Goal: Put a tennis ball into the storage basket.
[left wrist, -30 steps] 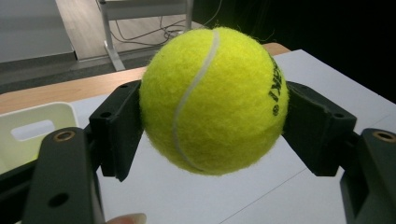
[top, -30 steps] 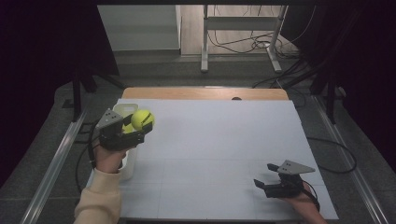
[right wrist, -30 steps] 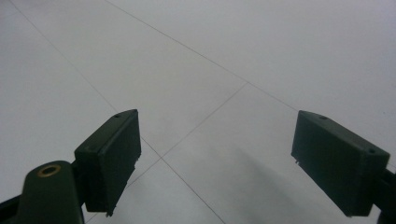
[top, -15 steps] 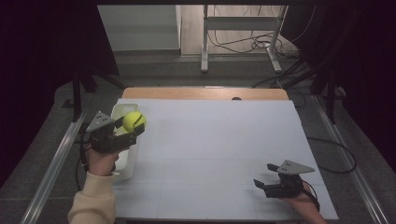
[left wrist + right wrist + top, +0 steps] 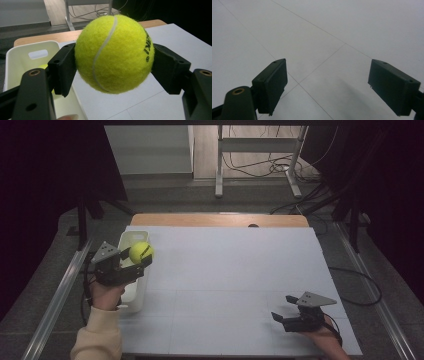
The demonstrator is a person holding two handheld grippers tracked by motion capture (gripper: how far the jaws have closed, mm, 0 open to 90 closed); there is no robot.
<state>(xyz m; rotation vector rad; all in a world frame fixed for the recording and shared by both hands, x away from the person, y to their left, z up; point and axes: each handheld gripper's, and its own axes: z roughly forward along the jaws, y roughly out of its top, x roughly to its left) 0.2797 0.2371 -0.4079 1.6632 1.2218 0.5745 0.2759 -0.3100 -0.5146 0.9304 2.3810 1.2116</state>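
Observation:
A yellow tennis ball [image 5: 140, 252] [image 5: 113, 53] is clamped between the black jaws of my left gripper [image 5: 140, 256] [image 5: 113, 67], held in the air above the right rim of a white bin [image 5: 128, 241] [image 5: 20, 56] at the table's left edge. Inside the bin a bit of another yellow ball [image 5: 43, 66] shows behind the left jaw. My right gripper [image 5: 281, 315] [image 5: 328, 85] rests low over the white table surface near the front right, open, with nothing between its jaws.
The white tabletop [image 5: 230, 270] has thin seam lines; a wooden strip [image 5: 215, 220] runs along its far edge. Metal rails [image 5: 60, 290] flank the table. A stand and cables [image 5: 250, 165] sit on the floor beyond.
My left gripper has carried the ball leftward from over the table and now holds it over the bin's right rim. The right gripper has stayed put.

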